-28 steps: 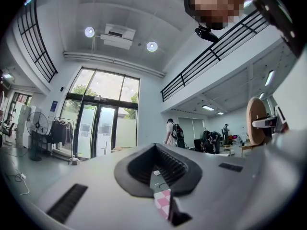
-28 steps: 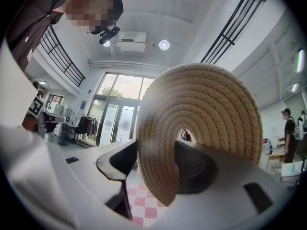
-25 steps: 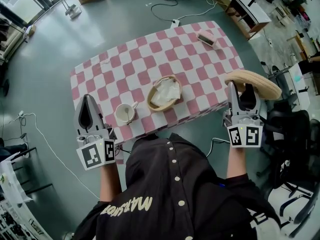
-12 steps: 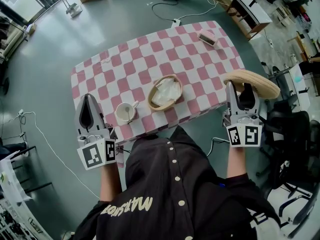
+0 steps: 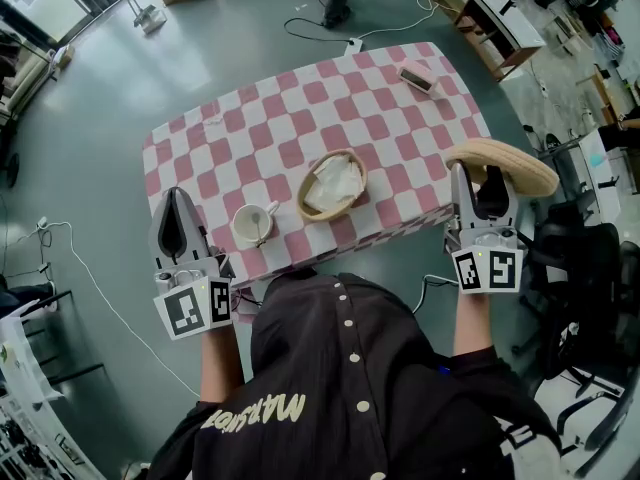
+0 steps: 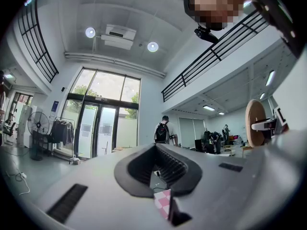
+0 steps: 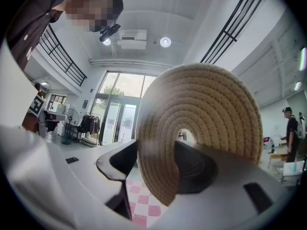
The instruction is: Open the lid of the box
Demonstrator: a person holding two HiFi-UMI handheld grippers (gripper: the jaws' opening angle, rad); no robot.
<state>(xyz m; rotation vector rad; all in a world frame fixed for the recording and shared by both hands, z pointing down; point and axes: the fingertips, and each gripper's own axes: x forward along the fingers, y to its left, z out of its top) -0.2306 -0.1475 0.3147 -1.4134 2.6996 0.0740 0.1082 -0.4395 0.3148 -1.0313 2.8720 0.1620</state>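
Off the table's point(image 5: 260, 138) right edge, right tool point(image 5: 481, 180) clenched on woven lid point(image 5: 512, 164), held edgewise; open box point(image 5: 361, 180) lies leftward, mid-table. Left tool point(image 5: 178, 202) closed, empty.

In front of me the worktop point(image 5: 250, 138) wears a pink-and-white checked cloth. A white cup point(image 5: 250, 226) stands near its near edge, toward the left corner. A small pink block point(image 5: 413, 76) lies by the far right corner. A cable point(image 5: 310, 36) trails across the floor beyond the far edge.
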